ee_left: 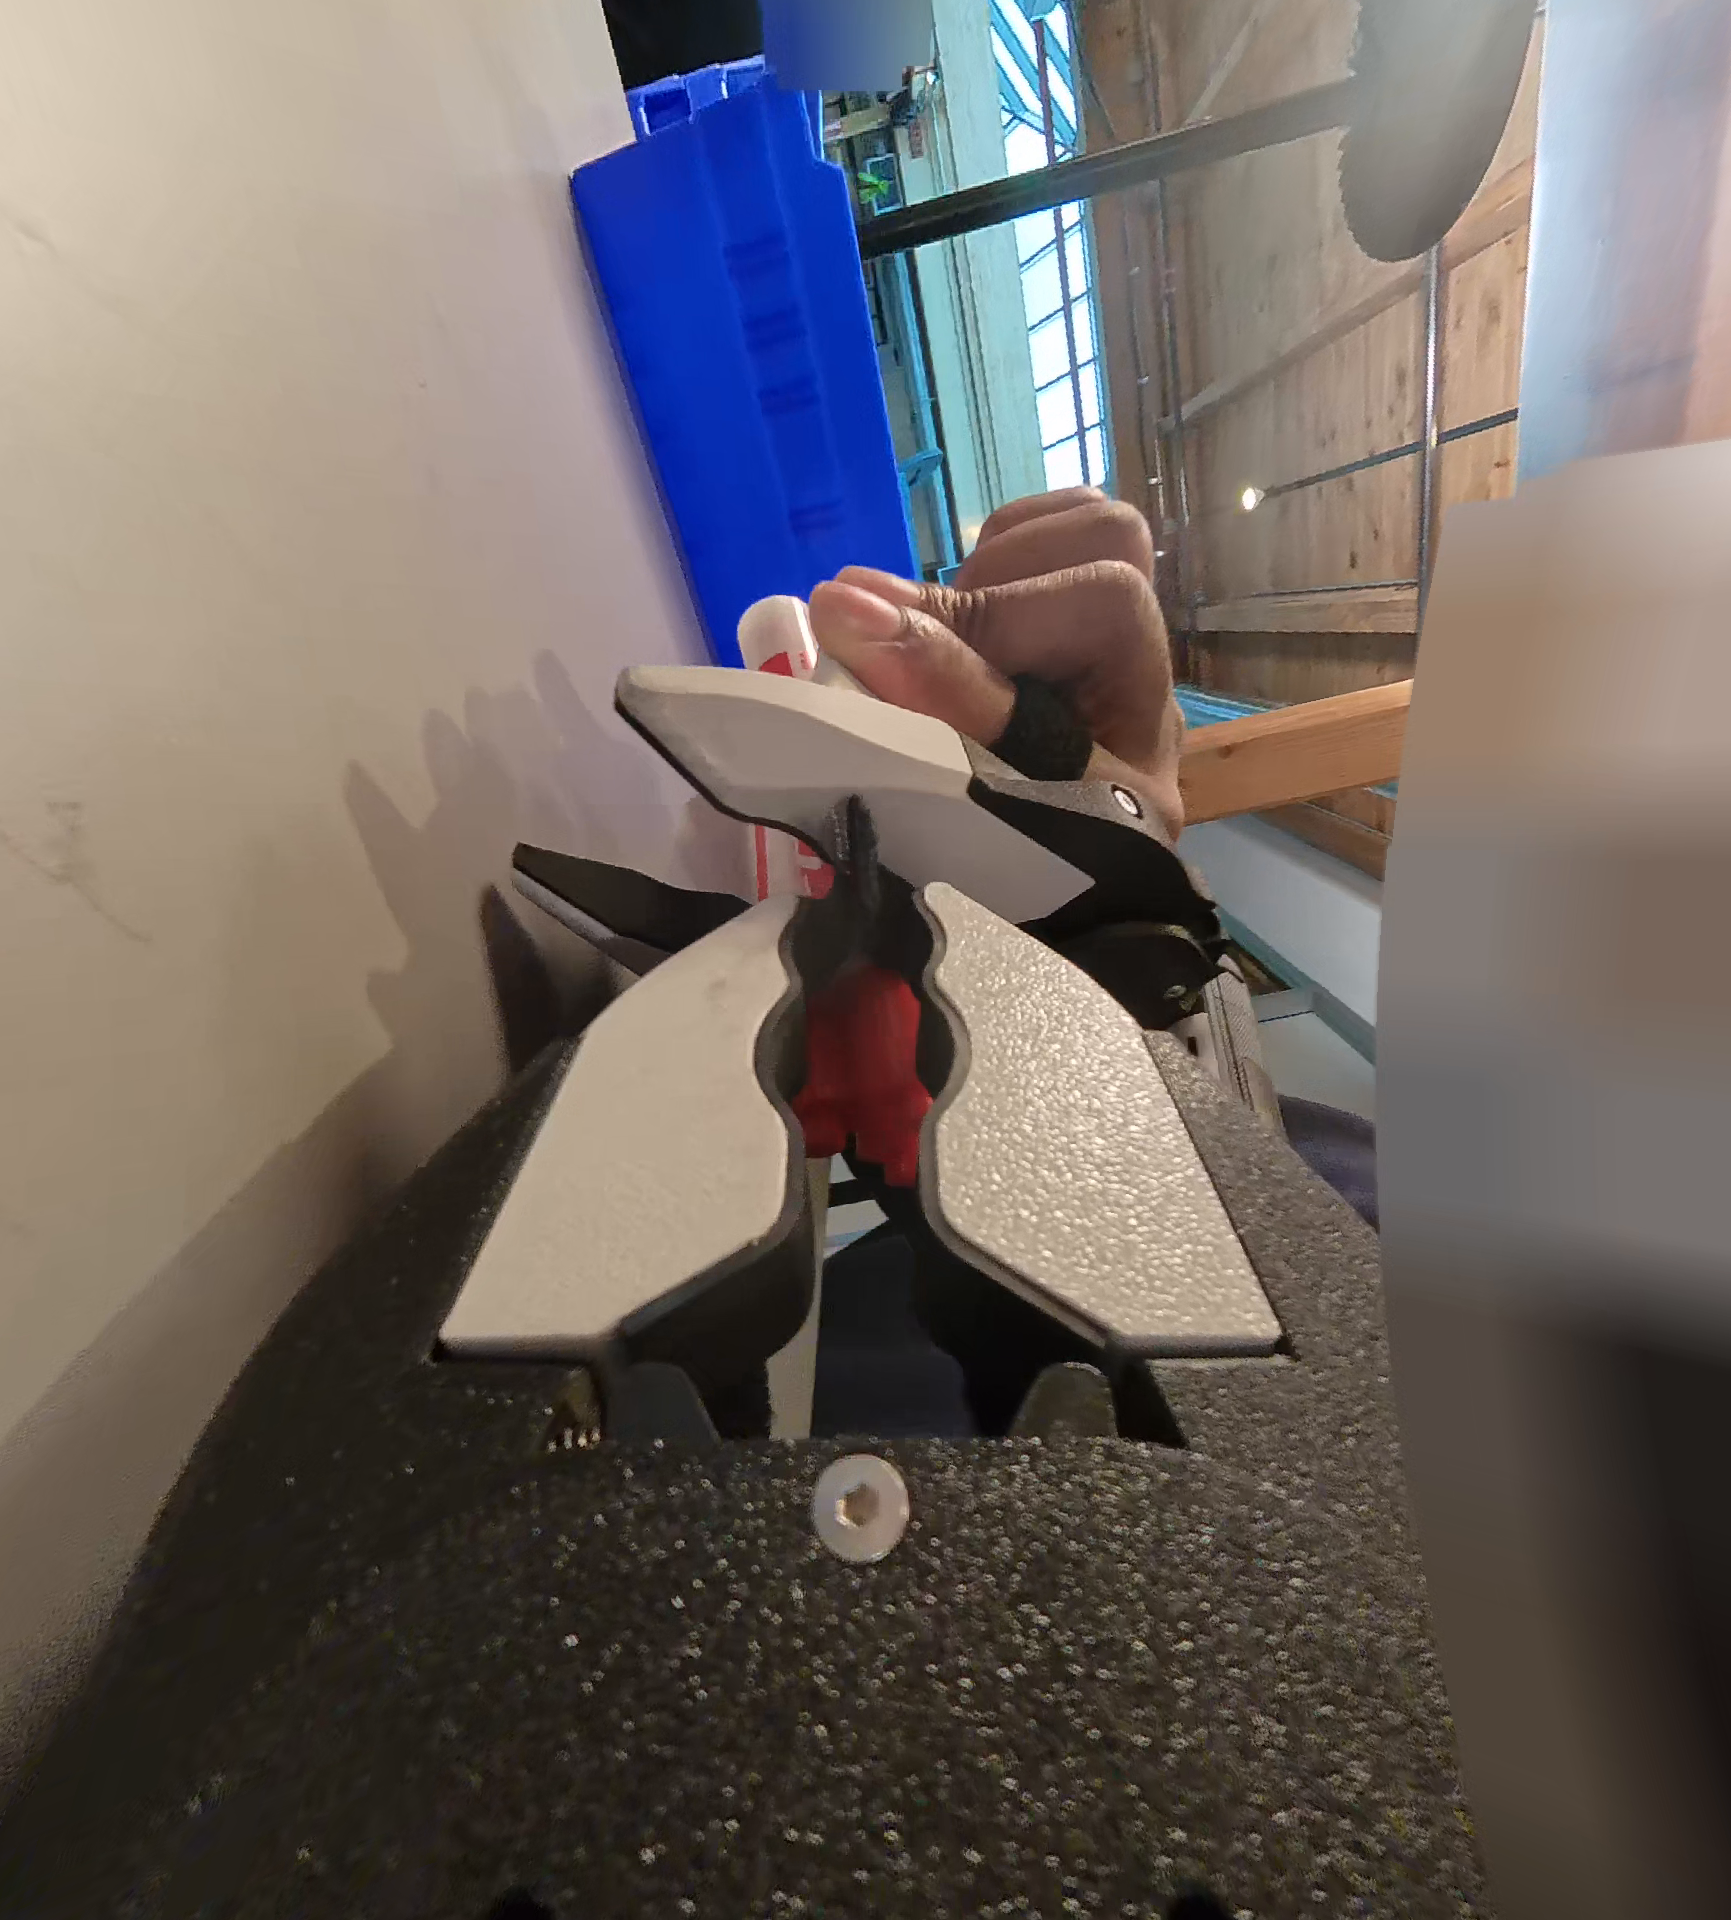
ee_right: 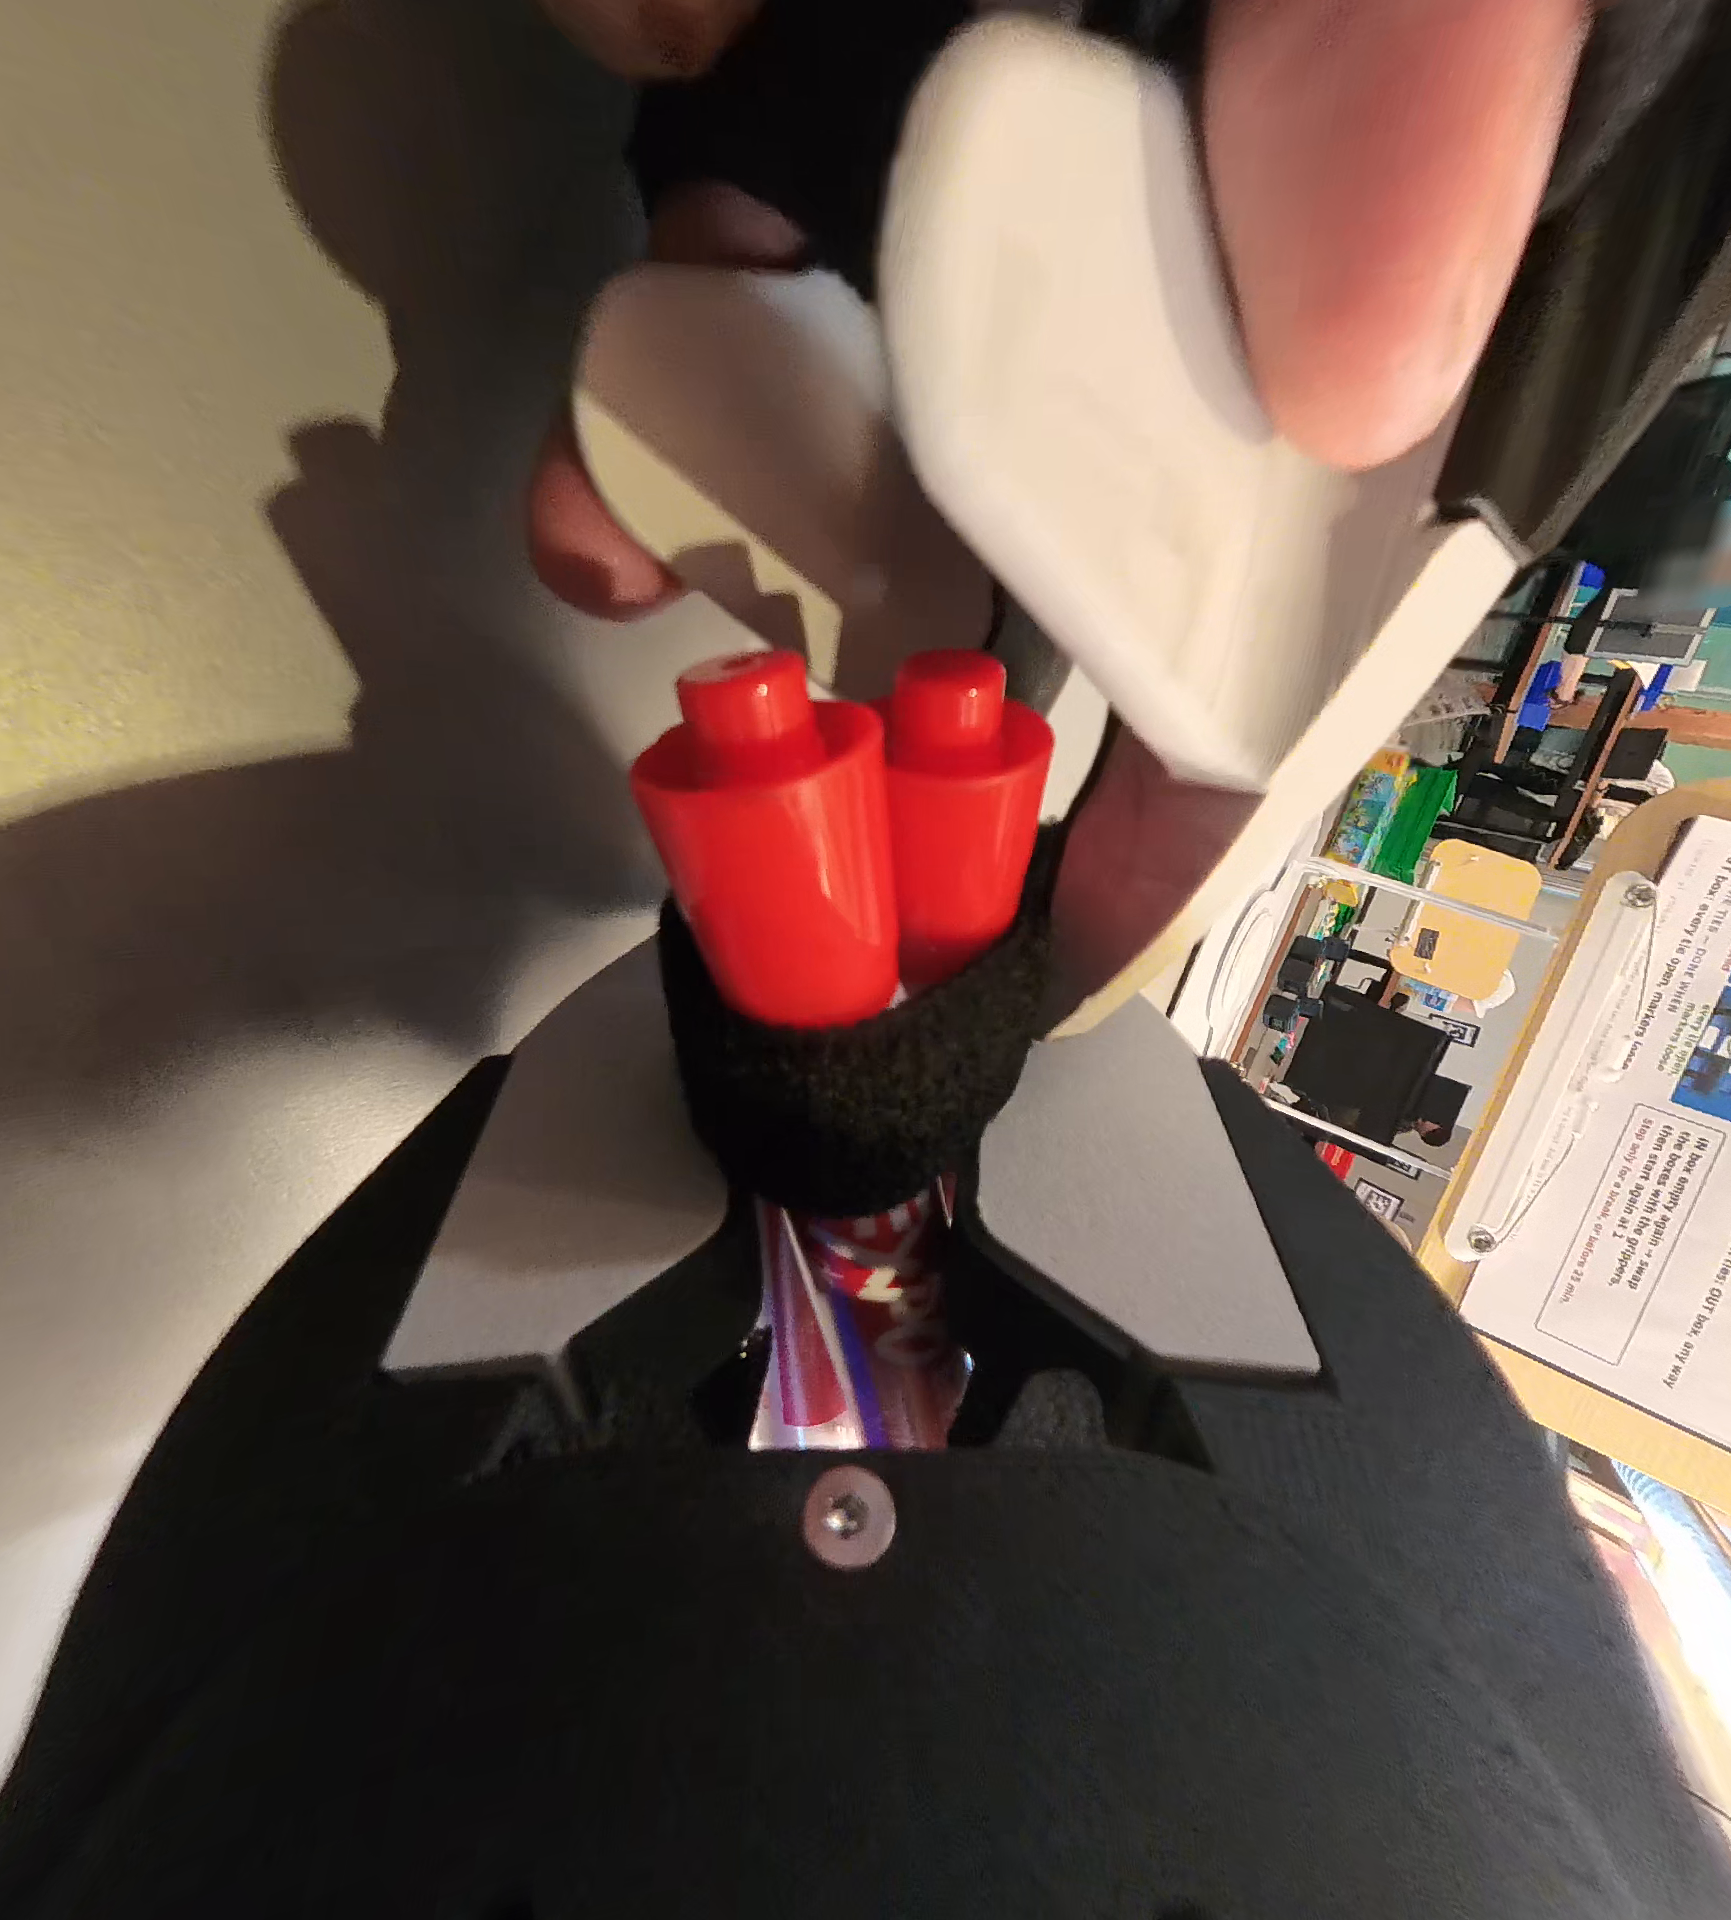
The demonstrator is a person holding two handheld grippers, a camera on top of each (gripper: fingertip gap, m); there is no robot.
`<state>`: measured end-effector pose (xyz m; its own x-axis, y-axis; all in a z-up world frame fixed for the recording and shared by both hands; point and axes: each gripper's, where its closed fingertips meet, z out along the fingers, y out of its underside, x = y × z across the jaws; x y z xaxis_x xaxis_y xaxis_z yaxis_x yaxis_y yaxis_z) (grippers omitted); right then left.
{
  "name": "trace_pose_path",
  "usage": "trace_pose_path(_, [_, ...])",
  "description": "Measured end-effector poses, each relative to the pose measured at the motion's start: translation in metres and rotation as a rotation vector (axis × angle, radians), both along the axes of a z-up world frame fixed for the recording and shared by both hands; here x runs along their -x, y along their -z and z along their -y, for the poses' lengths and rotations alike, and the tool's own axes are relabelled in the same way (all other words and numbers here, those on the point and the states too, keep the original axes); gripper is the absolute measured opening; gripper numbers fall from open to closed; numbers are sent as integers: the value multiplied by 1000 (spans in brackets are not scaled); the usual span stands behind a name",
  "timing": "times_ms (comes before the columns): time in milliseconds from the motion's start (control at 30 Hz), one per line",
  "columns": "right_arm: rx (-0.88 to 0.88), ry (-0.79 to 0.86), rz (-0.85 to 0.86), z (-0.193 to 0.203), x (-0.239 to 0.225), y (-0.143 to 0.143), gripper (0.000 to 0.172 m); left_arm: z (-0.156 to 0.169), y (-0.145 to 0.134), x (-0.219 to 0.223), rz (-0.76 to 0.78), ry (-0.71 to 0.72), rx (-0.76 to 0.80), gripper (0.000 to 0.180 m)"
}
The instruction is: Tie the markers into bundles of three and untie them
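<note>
Left wrist view: the left hand-held gripper is rolled on its side, so the desk stands like a wall at left. Its two grey fingers are nearly together, w/ only a narrow gap at the tips. A black strap end pokes up through that gap; can't tell if the pads really pinch it. Behind the fingers sit the red marker caps. Just beyond, the right hand-held gripper crosses at an angle, a person's hand wrapped round it, thumb on a white and red marker barrel. A blue bin lies further back.

Right wrist view: the right hand-held gripper has its jaws moderately wide and clamped on the bundle of markers. Two glossy red caps show, side by side, pointing away from the camera. A black fuzzy strap rings them just below the caps, sitting between the fingers; printed barrels run back toward the gripper body. The other gripper's pale fingers hover blurred just above the caps, w/ a fingertip on them. An instruction sheet lies at right.
</note>
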<state>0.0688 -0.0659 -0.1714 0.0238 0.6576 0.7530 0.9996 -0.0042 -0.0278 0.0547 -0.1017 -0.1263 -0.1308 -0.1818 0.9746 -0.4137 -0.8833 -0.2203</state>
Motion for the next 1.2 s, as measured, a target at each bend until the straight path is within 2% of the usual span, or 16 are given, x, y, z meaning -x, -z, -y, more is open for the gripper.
trace_pose_path(133, [-4, -1, -4, -1, 1, -1, 41, -2, 0, 1, 3, -10, -56, 13])
trace_pose_path(200, [1, -6, -20, 0, 3, -2, 41, -5, -2, 2, 13, -22, -64, 5])
trace_pose_path(933, [-194, -49, 37, -12, 4, -23, 43, -12, -10, 7, 57, -38, -155, 4])
trace_pose_path(1200, [-262, -28, 23, -17, -4, -33, 44, -16, -17, 7, 102, -32, -233, 4])
